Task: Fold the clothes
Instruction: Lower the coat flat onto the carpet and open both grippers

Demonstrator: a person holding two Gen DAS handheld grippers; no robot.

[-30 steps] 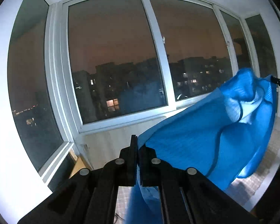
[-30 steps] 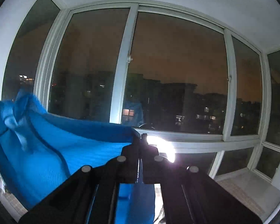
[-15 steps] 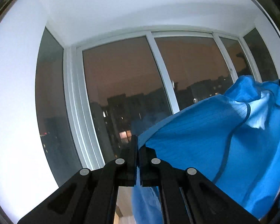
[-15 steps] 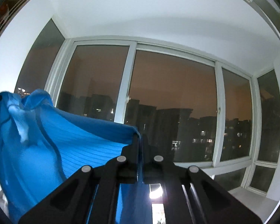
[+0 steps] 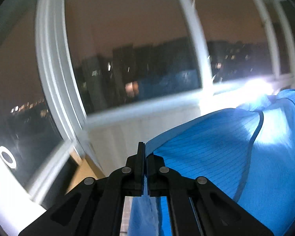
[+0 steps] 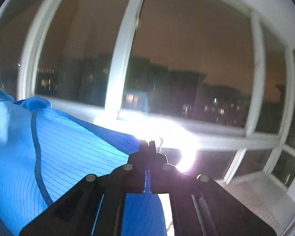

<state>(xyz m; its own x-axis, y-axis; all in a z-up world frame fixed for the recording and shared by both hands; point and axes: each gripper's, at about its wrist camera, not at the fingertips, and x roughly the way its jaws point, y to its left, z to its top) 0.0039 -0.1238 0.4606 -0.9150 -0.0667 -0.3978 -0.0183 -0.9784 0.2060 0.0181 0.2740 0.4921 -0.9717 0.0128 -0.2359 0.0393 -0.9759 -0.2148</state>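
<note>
While both grippers point out toward the dark window [image 5: 127, 59], each is pinched down on an edge of the same blue garment [image 5: 216, 147]: the left gripper [image 5: 145, 157] has its jaws drawn together with only a sliver of blue showing between them, the cloth running off to the right of its jaws and a strip hanging down beneath them, and the right gripper [image 6: 147, 147] is likewise closed tight on the fabric, which spreads away to the left of its jaws and drops below them. Between the two grips the garment sags in a broad, thinly striped sheet with a darker seam curving across it, and at the far side from each gripper a paler bunched part, perhaps a collar or lining, is gathered up; what kind of garment it is cannot be told. It is held up in the air, spread out sideways, and no flat fold or crease shows in the part that is visible. No table or other surface for laying it down appears ahead of either pair of jaws, only the window frame, a sill and a bright glare of light [image 6: 167, 129]. Judging by this, the garment is not folded now, so the laying down and folding remain to be done.
</note>
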